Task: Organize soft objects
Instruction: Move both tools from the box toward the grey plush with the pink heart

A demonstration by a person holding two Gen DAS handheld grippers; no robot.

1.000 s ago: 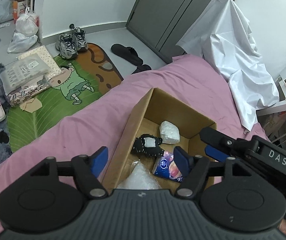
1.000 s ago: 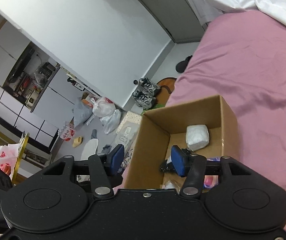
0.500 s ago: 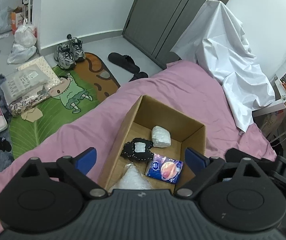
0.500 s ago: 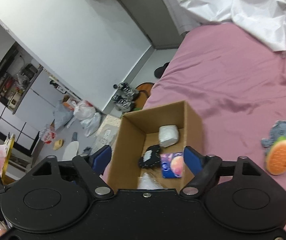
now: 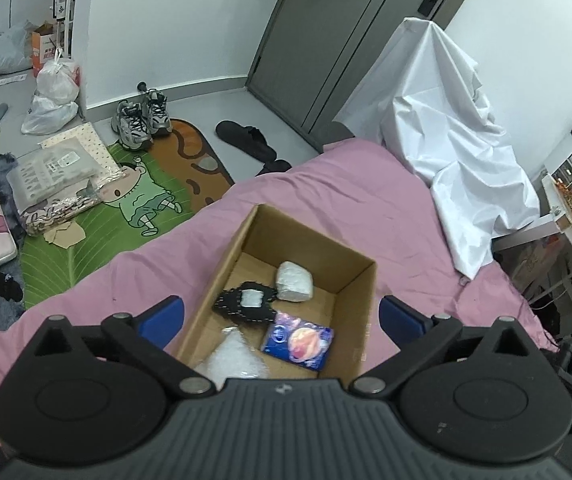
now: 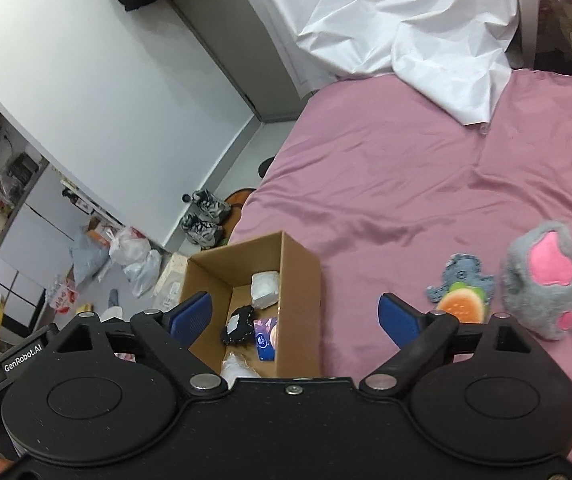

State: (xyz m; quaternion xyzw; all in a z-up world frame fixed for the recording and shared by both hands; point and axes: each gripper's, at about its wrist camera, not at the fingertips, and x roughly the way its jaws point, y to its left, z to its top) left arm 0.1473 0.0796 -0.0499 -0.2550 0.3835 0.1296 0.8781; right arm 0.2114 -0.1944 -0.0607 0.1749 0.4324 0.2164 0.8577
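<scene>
Right gripper [image 6: 294, 314] reads "GenRobot.AI" (jaws apart).

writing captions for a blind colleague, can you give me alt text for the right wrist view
The right gripper hangs open and empty above a pink bedsheet. Below it sits an open cardboard box holding a white bundle, a black pouch and a blue packet. To the right lie a burger-patterned toy and a grey plush paw.

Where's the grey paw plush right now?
Right wrist view, far right: the grey paw plush lies on the pink bedsheet, beside the small burger toy.
</scene>
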